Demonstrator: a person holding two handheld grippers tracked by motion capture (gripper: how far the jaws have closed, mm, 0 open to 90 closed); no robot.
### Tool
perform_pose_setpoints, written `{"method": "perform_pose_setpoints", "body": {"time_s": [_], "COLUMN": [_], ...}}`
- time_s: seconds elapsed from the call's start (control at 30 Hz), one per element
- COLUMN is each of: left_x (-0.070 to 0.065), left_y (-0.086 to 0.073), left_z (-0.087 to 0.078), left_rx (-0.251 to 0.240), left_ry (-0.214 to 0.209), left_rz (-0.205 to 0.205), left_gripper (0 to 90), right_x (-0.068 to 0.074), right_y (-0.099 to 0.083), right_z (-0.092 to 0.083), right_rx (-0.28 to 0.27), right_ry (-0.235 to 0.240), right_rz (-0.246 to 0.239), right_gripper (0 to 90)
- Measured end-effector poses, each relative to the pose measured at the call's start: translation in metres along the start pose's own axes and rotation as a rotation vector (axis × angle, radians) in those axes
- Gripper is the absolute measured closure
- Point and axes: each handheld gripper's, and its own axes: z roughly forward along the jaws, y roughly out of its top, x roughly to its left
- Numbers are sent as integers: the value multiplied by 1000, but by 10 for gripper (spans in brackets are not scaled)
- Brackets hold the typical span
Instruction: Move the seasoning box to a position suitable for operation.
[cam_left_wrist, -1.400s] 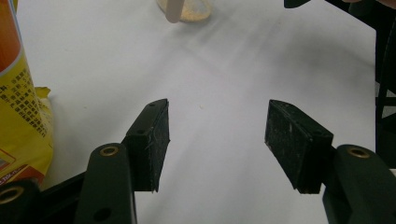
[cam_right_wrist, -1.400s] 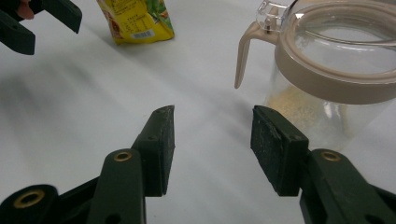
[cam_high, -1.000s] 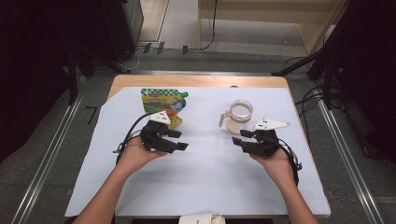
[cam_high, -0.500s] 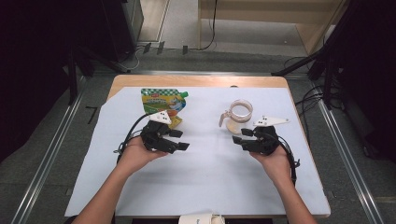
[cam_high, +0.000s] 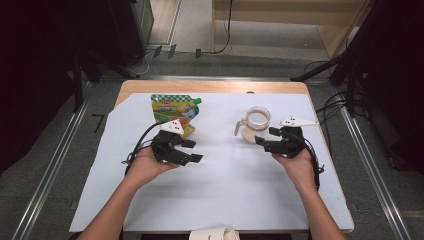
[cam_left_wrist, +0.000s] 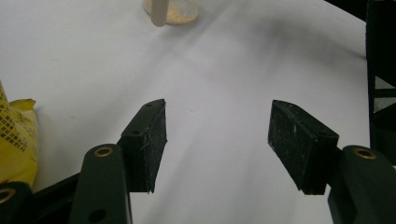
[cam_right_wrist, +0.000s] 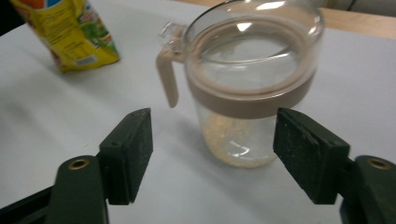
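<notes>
Overhead, the surface (cam_high: 220, 200) carried a white sheet, with bare wood showing along its far edge. A pouch (cam_high: 174, 109) with green, red and yellow print lay near the far edge, left of the middle. A clear jug (cam_high: 255, 124) with a beige collar and beige handle stood upright toward the far right part of the surface, well apart from the pouch. A thin layer of pale grains lay in its bottom.

The left gripper (cam_high: 192, 151) was held in the person's left hand (cam_high: 147, 167) just on the near side of the pouch, pointing to the right across the sheet. In the left gripper view its jaws stood spread, with nothing but white sheet between them; a yellow corner of the pouch (cam_left_wrist: 16, 135) showed at the left edge, and the jug's base (cam_left_wrist: 173, 10) sat far off at the top.

The right gripper (cam_high: 265, 139) was in the right hand (cam_high: 300, 167) at the right side of the surface, aimed left at the jug and just beside it. Its jaws had just been opening. In the right gripper view the jug (cam_right_wrist: 247, 88) stood a little beyond the pads (cam_right_wrist: 135, 149), which were wide apart and pressed on nothing. The jug's handle hung on the left side of that view, and the pouch (cam_right_wrist: 70, 32) lay toward the top left corner.
</notes>
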Motion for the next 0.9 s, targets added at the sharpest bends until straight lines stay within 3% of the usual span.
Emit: {"method": "perform_pose_setpoints", "body": {"time_s": [0.1,0.13,0.2,0.4,0.57,0.73,0.9], "left_x": [-1,-3,-4,-6,-5,-4,-3], "left_y": [1,3,4,2,2,1,-2], "left_z": [-4,-7,-7,0,3,1,-2], "left_rx": [-29,-54,-59,-5,-3,-6,-10], "left_ry": [-10,-8,-12,-8,-15,-15,-5], "left_rz": [-21,-18,-19,0,2,-11,-22], "left_gripper": [368,366,366,366,368,372,375], "right_x": [-3,-5,-6,-5,-6,-8,-5], "right_y": [1,1,0,1,0,-4,-4], "right_z": [2,5,6,17,31,48,59], "right_rx": [-3,-3,3,-5,3,-21,-34], "right_ry": [-30,-61,-74,-116,-127,-119,-157], "right_rz": [11,16,19,2,2,54,29], "right_gripper": [216,210,210,167,156,128,107]}}
